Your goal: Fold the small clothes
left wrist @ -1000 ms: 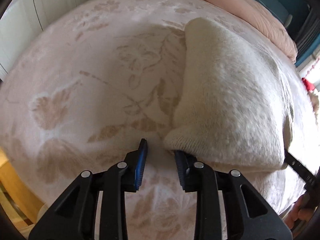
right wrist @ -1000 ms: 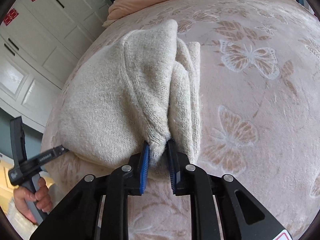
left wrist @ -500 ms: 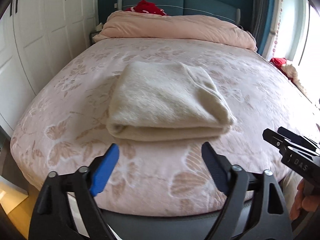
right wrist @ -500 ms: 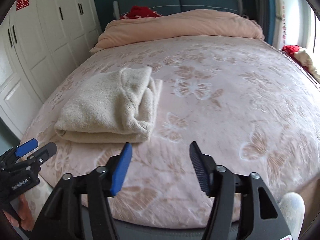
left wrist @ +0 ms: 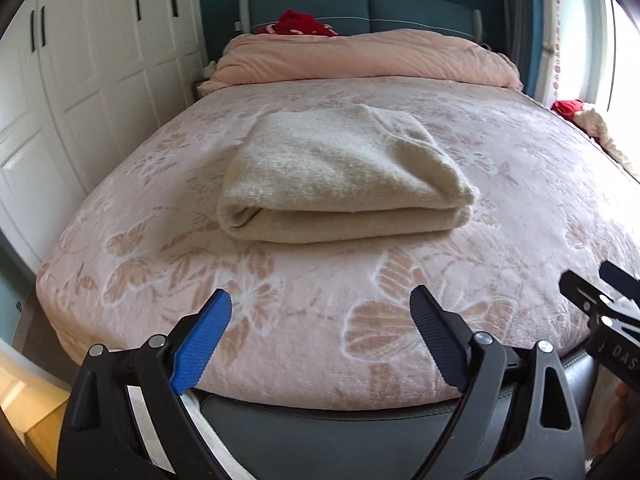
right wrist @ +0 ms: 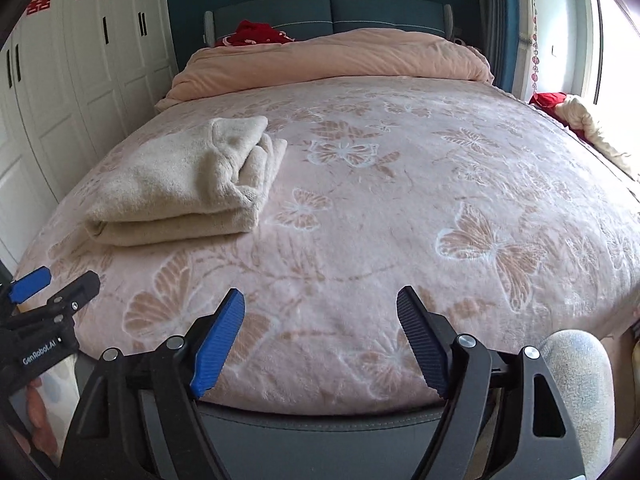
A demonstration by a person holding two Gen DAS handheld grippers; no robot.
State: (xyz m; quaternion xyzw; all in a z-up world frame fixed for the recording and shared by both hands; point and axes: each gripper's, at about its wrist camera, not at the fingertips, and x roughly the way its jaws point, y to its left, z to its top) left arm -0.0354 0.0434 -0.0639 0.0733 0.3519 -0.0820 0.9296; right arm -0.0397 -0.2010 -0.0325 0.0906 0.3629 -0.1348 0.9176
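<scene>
Now that both grippers have let go and drawn back past the foot of the bed (left wrist: 280,320), the cream sweater (left wrist: 340,184) lies folded on the bed's near left part, so the fold looks finished. The left gripper (left wrist: 320,336) and right gripper (right wrist: 320,332) hang with jaws spread wide, holding nothing, well clear of the sweater.

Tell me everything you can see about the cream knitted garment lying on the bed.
The cream fuzzy knitted garment is folded into a thick rectangular bundle, with the rounded fold edge facing the cameras and looser layered ends on its right side. It lies flat on the pink butterfly-patterned blanket, toward the bed's left side. Neither claw touches it.
</scene>
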